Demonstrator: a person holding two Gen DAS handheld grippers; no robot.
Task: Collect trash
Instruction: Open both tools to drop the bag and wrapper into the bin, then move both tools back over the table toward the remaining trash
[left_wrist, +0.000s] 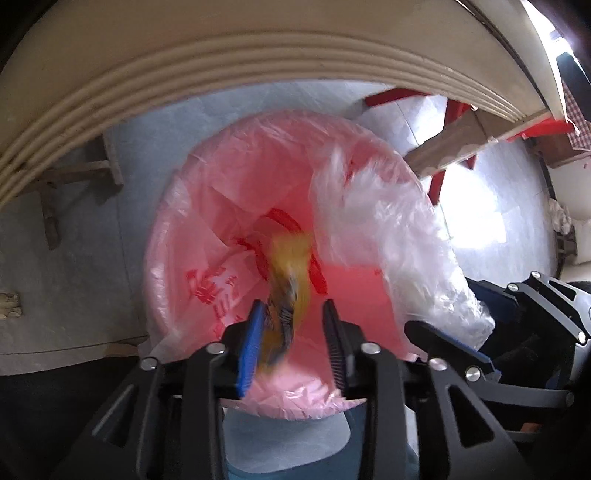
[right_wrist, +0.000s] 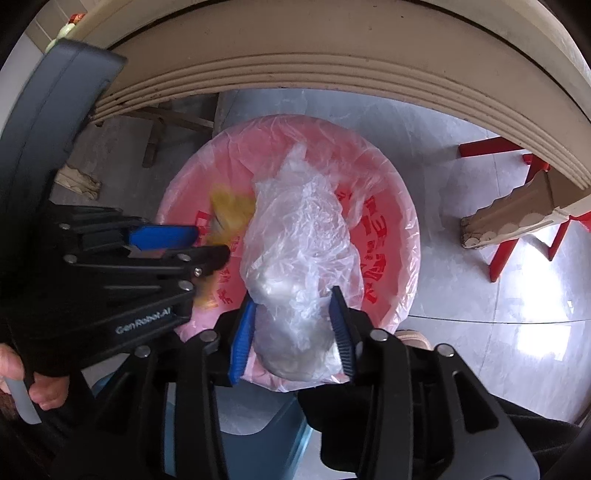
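A pale grey tiled floor (left_wrist: 476, 218) fills the background of both views. A cream table edge (left_wrist: 229, 62) with ribbed moulding arcs across the top of each frame, and red stool legs (right_wrist: 517, 236) stand at the right. At centre sits a round bin lined with a pink plastic bag (left_wrist: 207, 236) bearing red print. Both tools point steeply down over its mouth. The left gripper (left_wrist: 293, 314), at the lower centre of the left view, has its blue-padded jaws apart; a blurred yellow wrapper (left_wrist: 288, 280) lies between them, apart from the right pad, and contact with the left pad cannot be told. The right gripper (right_wrist: 293, 314), at the lower centre of the right view, is partly spread, with a crumpled clear plastic bag (right_wrist: 299, 236) filling the gap; whether the pads press it cannot be told. A gloved hand (right_wrist: 40, 350) grips the left tool at the lower left.
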